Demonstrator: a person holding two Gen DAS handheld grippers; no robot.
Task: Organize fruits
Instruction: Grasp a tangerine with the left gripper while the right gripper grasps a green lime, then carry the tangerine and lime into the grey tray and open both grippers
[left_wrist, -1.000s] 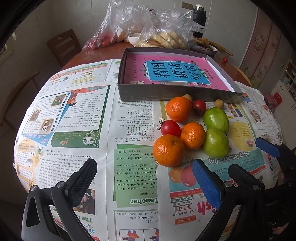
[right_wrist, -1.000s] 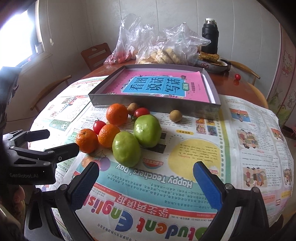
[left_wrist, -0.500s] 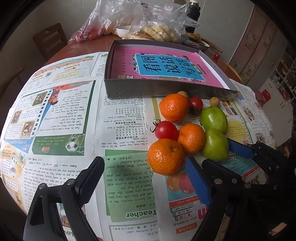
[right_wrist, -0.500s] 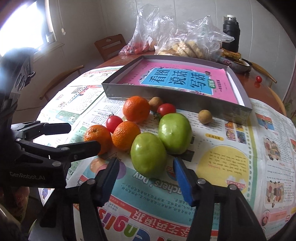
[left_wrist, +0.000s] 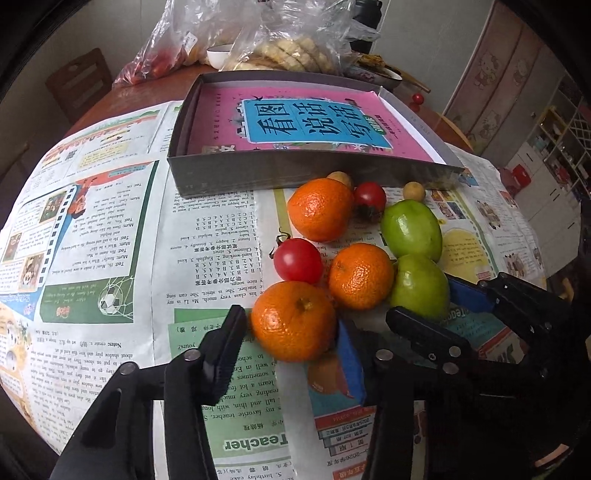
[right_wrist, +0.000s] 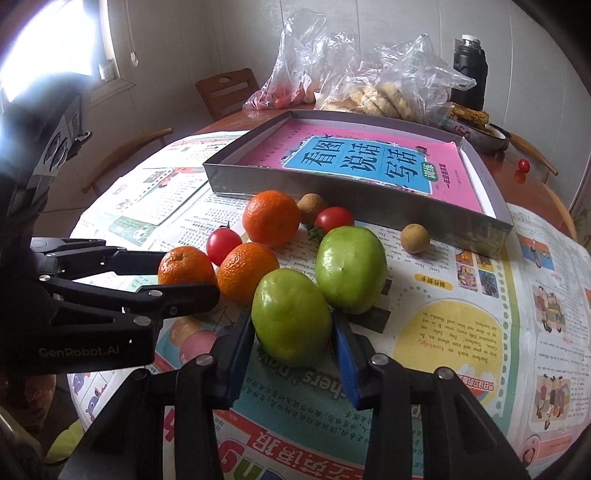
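A cluster of fruit lies on newspaper in front of a grey box tray (left_wrist: 295, 173) lined with a pink book. My left gripper (left_wrist: 291, 332) is shut on the nearest orange (left_wrist: 293, 320), both pads touching its sides. My right gripper (right_wrist: 293, 328) is shut on the near green fruit (right_wrist: 291, 317). Both fruits rest on the paper. Two more oranges (left_wrist: 320, 208) (left_wrist: 361, 275), two red tomatoes (left_wrist: 297, 259) (left_wrist: 370, 196), a second green fruit (left_wrist: 410, 229) and two small brown fruits (right_wrist: 415, 238) (right_wrist: 311, 207) lie around them.
Plastic bags of food (right_wrist: 376, 92), a black flask (right_wrist: 469, 70) and a bowl (right_wrist: 476, 129) stand behind the tray. A small red fruit (right_wrist: 523, 165) lies on the bare wooden table. Wooden chairs (right_wrist: 225, 92) stand at the far side.
Both grippers moved forward to the fruit pile and closed: the left around the nearest orange, the right around the near green fruit. The fruits have not shifted.
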